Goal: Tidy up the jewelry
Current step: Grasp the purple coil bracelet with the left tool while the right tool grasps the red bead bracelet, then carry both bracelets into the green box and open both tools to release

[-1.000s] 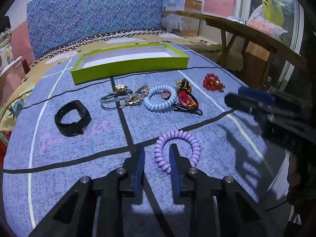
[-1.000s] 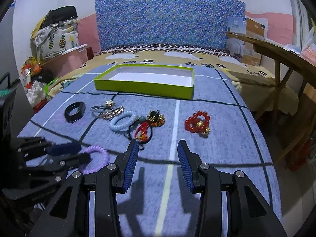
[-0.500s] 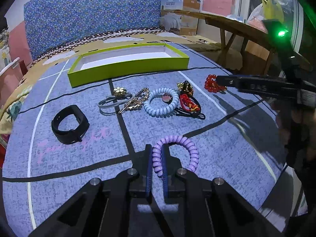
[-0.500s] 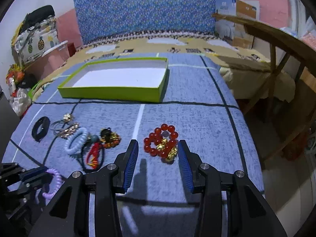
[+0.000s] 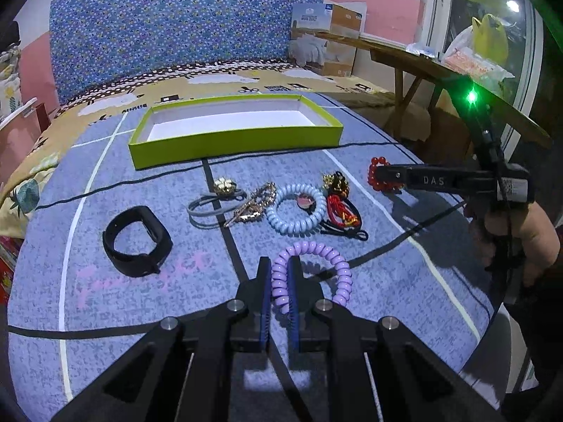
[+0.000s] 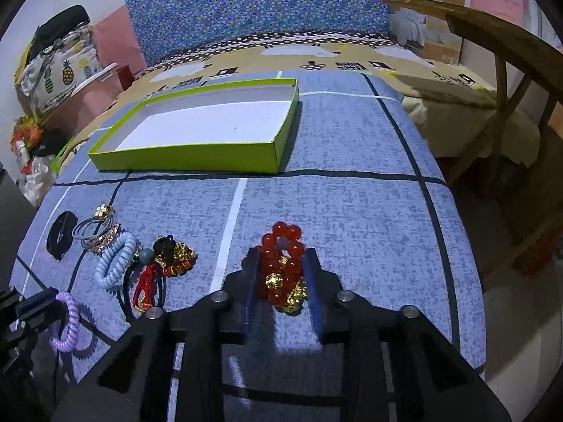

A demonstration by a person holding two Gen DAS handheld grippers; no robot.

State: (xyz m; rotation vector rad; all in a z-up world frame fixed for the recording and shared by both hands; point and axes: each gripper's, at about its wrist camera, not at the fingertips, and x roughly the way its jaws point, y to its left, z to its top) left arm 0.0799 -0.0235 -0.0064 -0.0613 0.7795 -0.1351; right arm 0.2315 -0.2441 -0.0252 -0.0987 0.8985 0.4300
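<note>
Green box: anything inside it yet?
The green box shows only a bare white floor; no jewelry inside. The strip just behind its near wall is hidden in both views.

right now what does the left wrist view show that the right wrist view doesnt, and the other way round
Only the left wrist view: the left gripper shut on the purple coil bracelet seen head on, and the person's hand on the right tool's handle.

Only the right wrist view: the right gripper with its jaws closing around the red bead bracelet, and the pineapple-print bag to the left.

Both: the green box with nothing visible in it, the light blue coil, the black band and the blue bedspread.
</note>
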